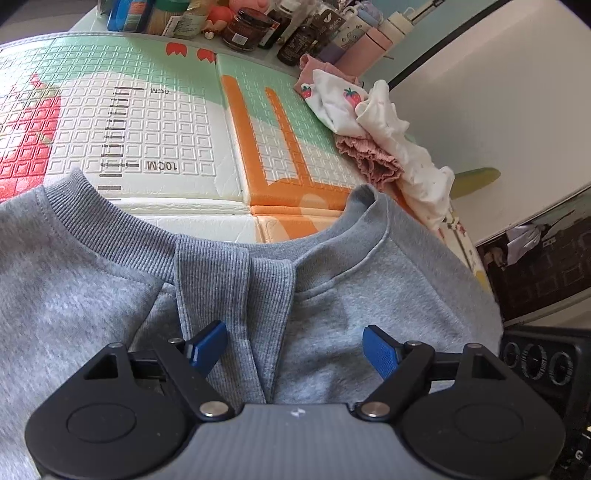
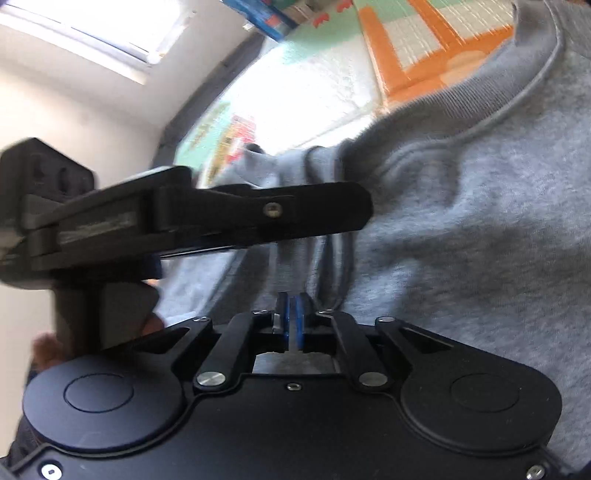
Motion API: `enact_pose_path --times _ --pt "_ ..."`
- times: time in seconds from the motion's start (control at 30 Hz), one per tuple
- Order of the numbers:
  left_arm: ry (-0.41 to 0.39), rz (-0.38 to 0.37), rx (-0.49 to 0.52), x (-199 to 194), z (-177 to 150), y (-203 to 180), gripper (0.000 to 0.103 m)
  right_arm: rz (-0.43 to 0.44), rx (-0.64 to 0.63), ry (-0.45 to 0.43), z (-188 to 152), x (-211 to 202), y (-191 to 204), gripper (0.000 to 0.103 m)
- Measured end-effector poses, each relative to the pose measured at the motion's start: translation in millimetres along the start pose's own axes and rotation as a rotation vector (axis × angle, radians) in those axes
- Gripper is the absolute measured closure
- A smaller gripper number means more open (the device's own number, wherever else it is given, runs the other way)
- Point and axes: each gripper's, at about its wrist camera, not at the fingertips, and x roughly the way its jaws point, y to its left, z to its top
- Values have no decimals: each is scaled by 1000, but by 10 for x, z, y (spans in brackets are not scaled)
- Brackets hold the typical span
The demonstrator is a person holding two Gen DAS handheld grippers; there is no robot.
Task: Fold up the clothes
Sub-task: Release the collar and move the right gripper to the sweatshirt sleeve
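Patterned foam mat (image 1: 177, 122) covers the counter, jars and bottles (image 1: 255, 29) along its far edge. At the near edge lies the grey sweatshirt (image 1: 369, 295), a ribbed cuff laid over its chest: partly folded, I judge. Left gripper (image 1: 294, 349) hovers agape, empty; right gripper (image 2: 291, 321) pinches grey fabric. Unfolded garments (image 1: 376, 125) wait at the right edge.

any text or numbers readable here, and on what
"100M" as it reads, mirrored or upside down, likely 100CM: on the play mat, by its ruler marks.
A second mark further up the ruler: too blurred to read.
Labels on jars and bottles at the back: too small.
Right wrist view: nothing readable.
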Motion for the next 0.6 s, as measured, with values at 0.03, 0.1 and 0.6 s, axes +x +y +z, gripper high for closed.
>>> enact_pose_path --times 0.03,0.1,0.6 --pt "-3 -4 -1 -27 1 -9 20 -3 -11 -9 -9 -71 19 97" --pt "-17 -8 11 -94 -1 -55 20 -8 -34 -28 -26 -212 58 88" --pt "-141 78 209 -537 -376 -846 7 -193 -83 -197 -183 -1527 -157 46"
